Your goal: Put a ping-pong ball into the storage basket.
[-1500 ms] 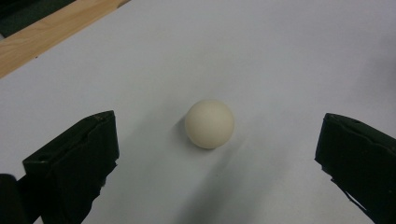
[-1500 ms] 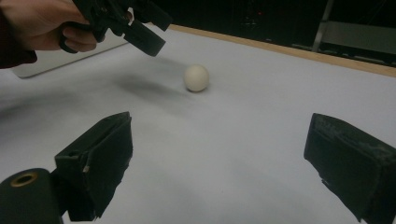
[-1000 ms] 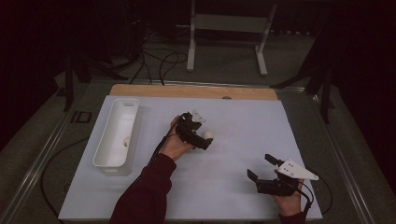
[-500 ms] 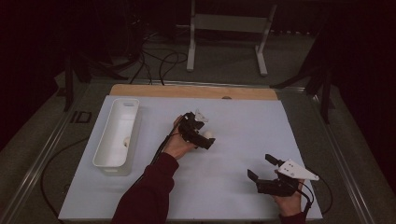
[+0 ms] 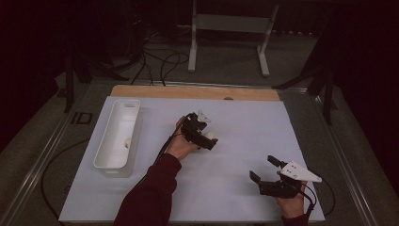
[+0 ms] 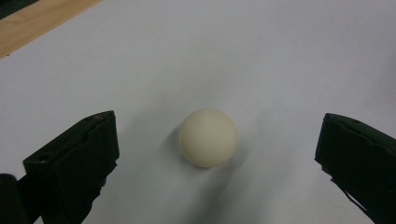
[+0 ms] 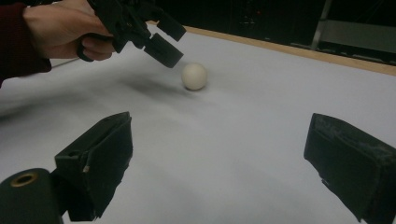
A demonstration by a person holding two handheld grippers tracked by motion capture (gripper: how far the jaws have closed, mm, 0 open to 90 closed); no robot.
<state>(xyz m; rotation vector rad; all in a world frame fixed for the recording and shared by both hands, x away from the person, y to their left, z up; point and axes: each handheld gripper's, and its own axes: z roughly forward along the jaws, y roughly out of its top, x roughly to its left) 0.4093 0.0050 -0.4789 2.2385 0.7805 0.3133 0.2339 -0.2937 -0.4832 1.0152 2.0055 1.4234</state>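
I see the white desk with a long white tray at its left. My left hand-held gripper hangs released around the cream ball, jaws well apart. My right hand-held gripper is released, holding nothing.

Dark red, perhaps maroon, sleeve; black grippers, blocky jaws.

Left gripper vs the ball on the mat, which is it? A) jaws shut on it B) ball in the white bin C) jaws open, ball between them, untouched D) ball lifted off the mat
C: the left gripper has jaws wide apart, and the ball rests on the mat with gaps on both sides.
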